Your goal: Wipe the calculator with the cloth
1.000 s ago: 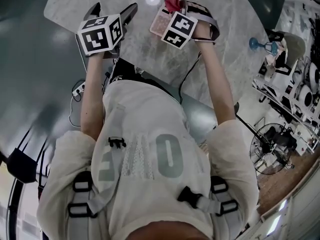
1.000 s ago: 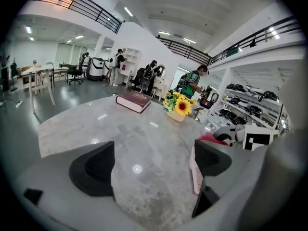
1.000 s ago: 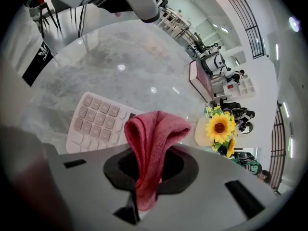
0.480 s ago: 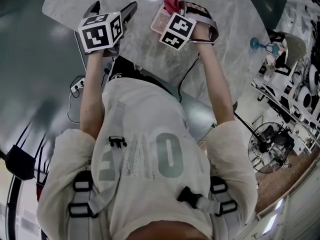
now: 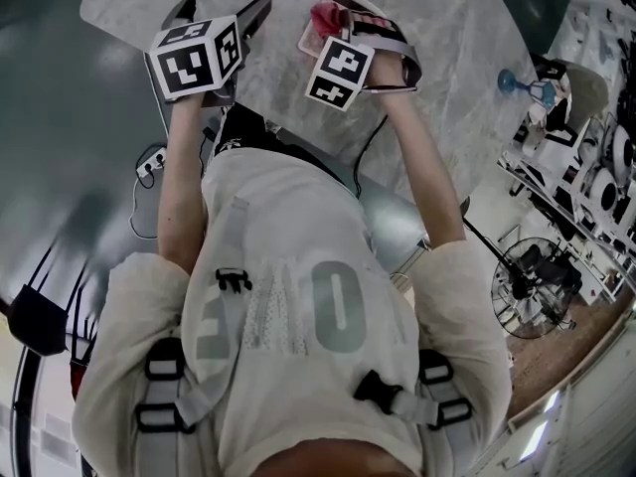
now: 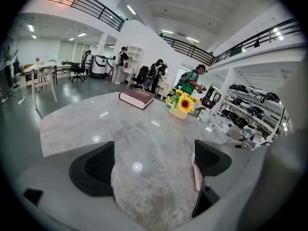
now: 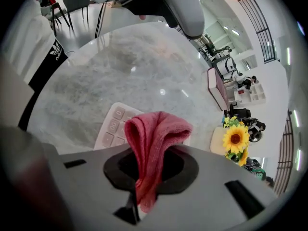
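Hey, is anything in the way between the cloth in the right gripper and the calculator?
Nothing visible. The right gripper is shut on the red cloth, and the calculator lies directly beyond it on the table, with no object between them.

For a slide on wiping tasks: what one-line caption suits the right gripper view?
Right gripper, jaws shut on a folded red cloth, at the calculator on a marble table.
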A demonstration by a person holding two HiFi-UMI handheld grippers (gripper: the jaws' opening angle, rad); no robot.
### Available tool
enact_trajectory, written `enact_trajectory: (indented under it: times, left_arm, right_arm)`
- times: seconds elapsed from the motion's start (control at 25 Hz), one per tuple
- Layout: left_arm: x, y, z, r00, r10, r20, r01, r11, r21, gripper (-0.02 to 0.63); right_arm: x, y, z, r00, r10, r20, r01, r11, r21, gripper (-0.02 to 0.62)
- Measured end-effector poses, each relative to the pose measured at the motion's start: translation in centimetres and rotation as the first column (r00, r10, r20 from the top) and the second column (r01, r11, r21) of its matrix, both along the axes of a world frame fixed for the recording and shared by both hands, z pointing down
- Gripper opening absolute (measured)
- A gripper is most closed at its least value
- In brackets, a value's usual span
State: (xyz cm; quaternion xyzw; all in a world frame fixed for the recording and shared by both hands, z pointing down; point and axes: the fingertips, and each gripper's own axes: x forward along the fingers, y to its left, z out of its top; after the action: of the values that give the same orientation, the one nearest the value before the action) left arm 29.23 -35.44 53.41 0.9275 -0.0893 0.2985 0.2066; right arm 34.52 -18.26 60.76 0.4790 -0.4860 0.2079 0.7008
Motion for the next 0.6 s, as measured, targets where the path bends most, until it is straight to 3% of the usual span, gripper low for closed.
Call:
enact_trajectory:
  times: [0.6]
  left_arm:
    - [-0.6,0.8,-1.2,0.999,0.004,-0.038,-0.004,1.000,0.002,0.506]
  right_arm:
    - [-5.9,0.9,0.9,0.997,-0.026,0.070,0.026,1.000,0.000,0.057]
